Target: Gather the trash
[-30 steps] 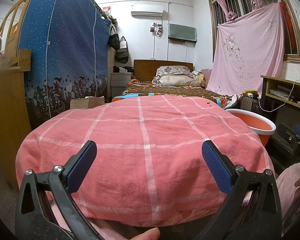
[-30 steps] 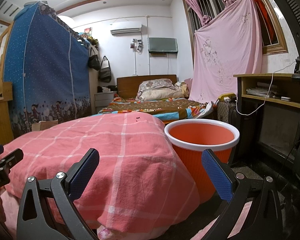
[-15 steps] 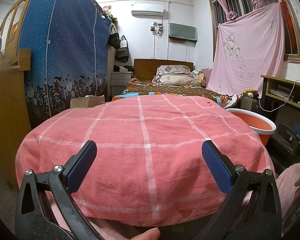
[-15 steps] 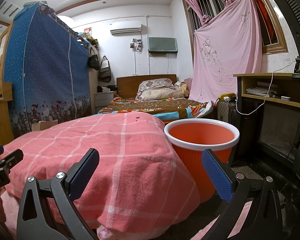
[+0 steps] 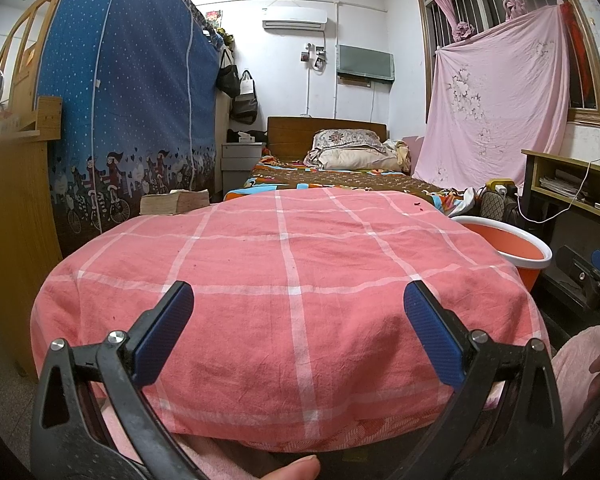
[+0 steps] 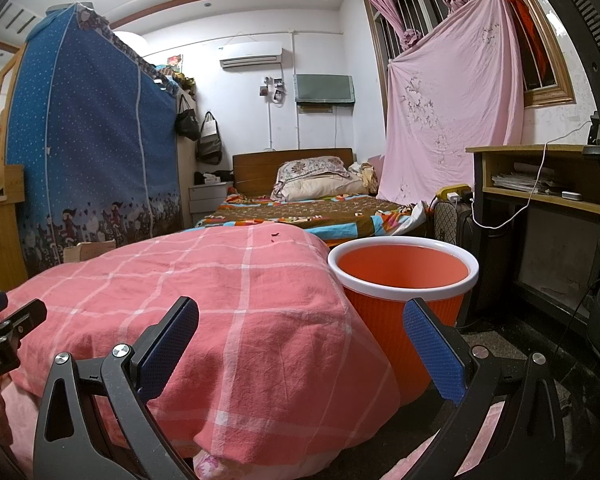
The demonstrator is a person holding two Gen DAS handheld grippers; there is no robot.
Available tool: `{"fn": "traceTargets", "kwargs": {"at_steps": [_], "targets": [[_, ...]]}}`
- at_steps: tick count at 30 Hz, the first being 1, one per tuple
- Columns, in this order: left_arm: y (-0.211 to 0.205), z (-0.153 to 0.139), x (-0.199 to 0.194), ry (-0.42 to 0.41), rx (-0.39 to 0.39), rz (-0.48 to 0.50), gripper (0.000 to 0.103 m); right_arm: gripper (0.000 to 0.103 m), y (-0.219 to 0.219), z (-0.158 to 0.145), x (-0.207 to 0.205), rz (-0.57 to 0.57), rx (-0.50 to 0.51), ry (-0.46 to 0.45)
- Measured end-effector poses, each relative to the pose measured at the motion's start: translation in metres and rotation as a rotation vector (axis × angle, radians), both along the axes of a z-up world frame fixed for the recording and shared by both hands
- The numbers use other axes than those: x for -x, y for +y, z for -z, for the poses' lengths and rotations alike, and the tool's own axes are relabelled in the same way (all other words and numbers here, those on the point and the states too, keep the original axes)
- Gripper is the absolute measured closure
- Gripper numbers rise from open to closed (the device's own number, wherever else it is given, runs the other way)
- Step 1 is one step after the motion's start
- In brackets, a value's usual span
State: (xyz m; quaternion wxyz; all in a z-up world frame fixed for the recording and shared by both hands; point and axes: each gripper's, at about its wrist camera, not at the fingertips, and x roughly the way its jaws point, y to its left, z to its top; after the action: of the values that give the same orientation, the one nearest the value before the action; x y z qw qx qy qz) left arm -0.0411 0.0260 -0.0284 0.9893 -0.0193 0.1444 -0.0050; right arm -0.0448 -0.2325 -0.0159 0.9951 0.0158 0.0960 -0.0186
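A few small dark scraps of trash (image 6: 275,235) lie at the far end of a table covered by a pink checked cloth (image 6: 236,304); they also show in the left wrist view (image 5: 419,205). An orange bin with a white rim (image 6: 404,280) stands on the floor to the right of the table; its rim shows in the left wrist view (image 5: 512,242). My left gripper (image 5: 298,320) is open and empty at the near edge of the cloth (image 5: 292,280). My right gripper (image 6: 300,332) is open and empty, near the table's right corner and the bin.
A blue fabric wardrobe (image 5: 120,100) and a wooden cabinet (image 5: 12,220) stand on the left. A bed (image 5: 340,172) lies behind the table. A desk with a cable (image 6: 540,184) stands on the right. A book (image 5: 174,202) lies past the table's left side.
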Motion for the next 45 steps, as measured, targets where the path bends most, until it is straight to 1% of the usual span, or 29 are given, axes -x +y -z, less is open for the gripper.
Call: {"fn": "traceTargets", "kwargs": {"at_steps": [17, 24, 45], "targets": [[-0.0001, 0.0032, 0.0, 0.002, 0.0, 0.008, 0.011, 0.0, 0.0, 0.0002, 0.0015, 0.0, -0.003, 0.001], [-0.0017, 0.0049, -0.0011, 0.008, -0.024, -0.018, 0.011, 0.0, -0.0003, -0.0002, 0.0014, 0.001, -0.004, 0.002], [-0.0015, 0.0035, -0.0002, 0.01, -0.042, -0.006, 0.011, 0.0, 0.0008, -0.0003, 0.0032, 0.001, -0.006, 0.003]]}}
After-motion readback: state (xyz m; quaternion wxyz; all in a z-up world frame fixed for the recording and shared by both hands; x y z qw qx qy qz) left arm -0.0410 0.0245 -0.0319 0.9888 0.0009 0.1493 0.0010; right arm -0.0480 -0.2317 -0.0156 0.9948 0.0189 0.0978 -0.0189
